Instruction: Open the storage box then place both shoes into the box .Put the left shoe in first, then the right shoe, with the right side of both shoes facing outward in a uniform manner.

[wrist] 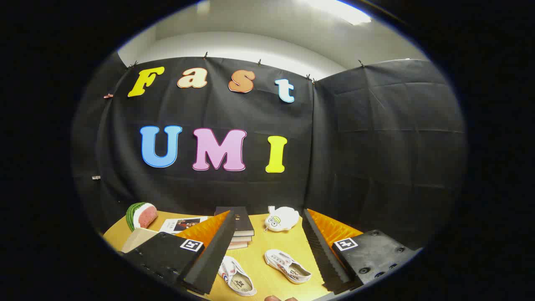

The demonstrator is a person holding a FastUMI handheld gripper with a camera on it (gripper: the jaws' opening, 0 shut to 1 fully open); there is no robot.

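**Tool wide open above the desk, two shoes lying between its fingers**

I am holding my tool (267,251) above the desk (259,261), and its two fingers are standing far apart. Nothing is lying in their grip and they are touching nothing.

I am counting two white shoes on the desk. One shoe (236,281) is lying just beside the inner edge of my left finger (215,251). The other shoe (287,266) is lying a little further ahead, nearer to my right finger (322,251), but apart from it. Both shoes are resting on their soles with the openings facing up, and they are not touching each other.

Beyond the fingers I am seeing one stack of books (237,229), with a dark book on top. One white plush toy (282,218) is sitting to the right of the stack. One watermelon slice toy (141,215) is standing at the far left side of the desk, and one printed card (182,225) is lying flat between it and the books.
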